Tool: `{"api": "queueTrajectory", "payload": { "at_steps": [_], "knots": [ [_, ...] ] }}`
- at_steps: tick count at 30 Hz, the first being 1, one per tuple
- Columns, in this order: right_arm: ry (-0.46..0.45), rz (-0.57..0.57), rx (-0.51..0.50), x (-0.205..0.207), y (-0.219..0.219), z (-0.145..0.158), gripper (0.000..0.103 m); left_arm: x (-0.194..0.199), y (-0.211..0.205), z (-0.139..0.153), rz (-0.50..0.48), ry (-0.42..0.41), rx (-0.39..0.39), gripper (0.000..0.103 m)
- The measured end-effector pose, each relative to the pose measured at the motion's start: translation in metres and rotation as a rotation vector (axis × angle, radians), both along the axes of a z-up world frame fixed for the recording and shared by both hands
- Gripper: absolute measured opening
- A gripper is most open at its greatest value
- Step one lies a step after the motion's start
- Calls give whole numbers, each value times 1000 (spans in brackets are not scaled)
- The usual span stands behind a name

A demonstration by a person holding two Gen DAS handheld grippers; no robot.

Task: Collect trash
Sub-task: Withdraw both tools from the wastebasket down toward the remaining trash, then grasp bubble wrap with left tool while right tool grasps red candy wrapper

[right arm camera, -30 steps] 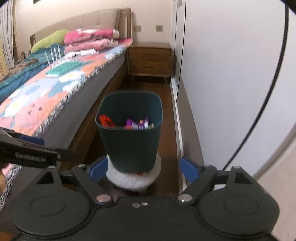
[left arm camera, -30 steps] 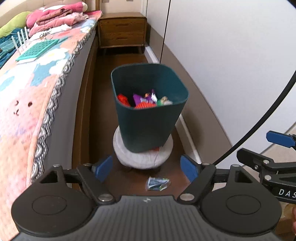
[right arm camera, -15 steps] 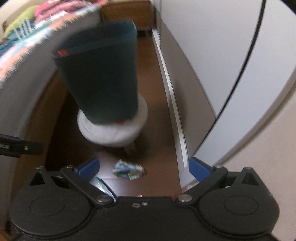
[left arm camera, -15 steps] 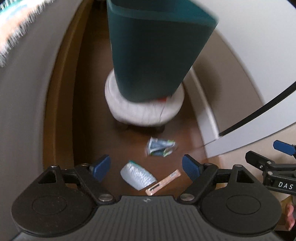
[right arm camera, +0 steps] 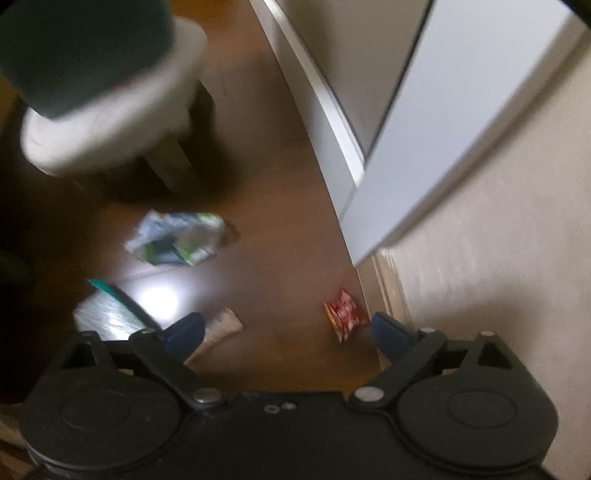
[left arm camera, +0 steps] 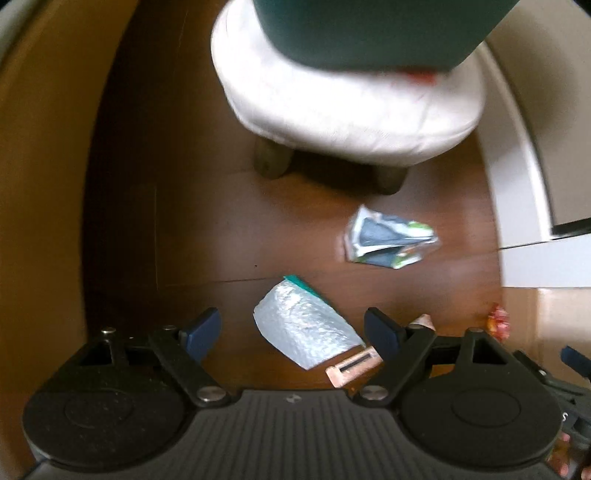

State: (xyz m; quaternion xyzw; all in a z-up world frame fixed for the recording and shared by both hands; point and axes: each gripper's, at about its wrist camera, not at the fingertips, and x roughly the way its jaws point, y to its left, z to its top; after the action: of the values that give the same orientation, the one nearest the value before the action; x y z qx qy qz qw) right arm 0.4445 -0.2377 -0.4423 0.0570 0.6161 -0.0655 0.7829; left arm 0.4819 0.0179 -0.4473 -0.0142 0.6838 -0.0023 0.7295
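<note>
Currently four pieces of trash lie uncollected on the wooden floor, so the bulk of the visible work remains.

Items outstanding: a silver foil pouch (left arm camera: 306, 334) with a teal edge, lying directly between the fingers of the left gripper (left arm camera: 293, 332); a slim pink wrapper (left arm camera: 354, 367) touching the pouch's lower right corner; a crumpled blue and green packet (left arm camera: 388, 240) further out, near the stool legs; and a small red wrapper (right arm camera: 343, 314) at the foot of the wall, just inside the right-hand finger of the right gripper (right arm camera: 288, 330).

Finger state: both pairs stand spread wide and pinch nothing. The right pair has just narrowed slightly, with only floor and the red wrapper between them. No pad touches any item.

Containers: a dark green bin (left arm camera: 369, 33) stands on a white cushioned stool (left arm camera: 347, 107), well beyond the trash. Only its lower wall is in view in either picture; its contents cannot be judged from here.

Assessment: nothing on the floor has been lifted. The left gripper appears placed to take the foil pouch, the right to take the red wrapper. Both views are blurred.
</note>
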Motion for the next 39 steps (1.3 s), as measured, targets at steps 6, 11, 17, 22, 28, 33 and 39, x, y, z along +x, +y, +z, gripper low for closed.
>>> {"api": "queueTrajectory", "payload": {
  "at_steps": [6,11,17,22,28,33,39],
  "knots": [
    [38,6,-138,-5,3,-53,83,1,-6,-70,18,76,19,85],
    [50,106,-198,-3,13,-87,78,-10,0,-115,57,165,6,85],
    [54,105,-230,9,10,-107,72,-16,12,-154,162,234,-38,85],
    [62,100,-255,18,8,-118,60,-13,14,-177,238,263,-78,85],
    [56,123,-230,21,17,-112,27,-2,7,-178,244,225,-59,72],
    [69,143,-193,21,29,-107,7,6,7,-165,224,191,-103,9],
    [13,163,-127,23,39,-73,4,6,5,-138,166,146,-96,4]
  ]
}}
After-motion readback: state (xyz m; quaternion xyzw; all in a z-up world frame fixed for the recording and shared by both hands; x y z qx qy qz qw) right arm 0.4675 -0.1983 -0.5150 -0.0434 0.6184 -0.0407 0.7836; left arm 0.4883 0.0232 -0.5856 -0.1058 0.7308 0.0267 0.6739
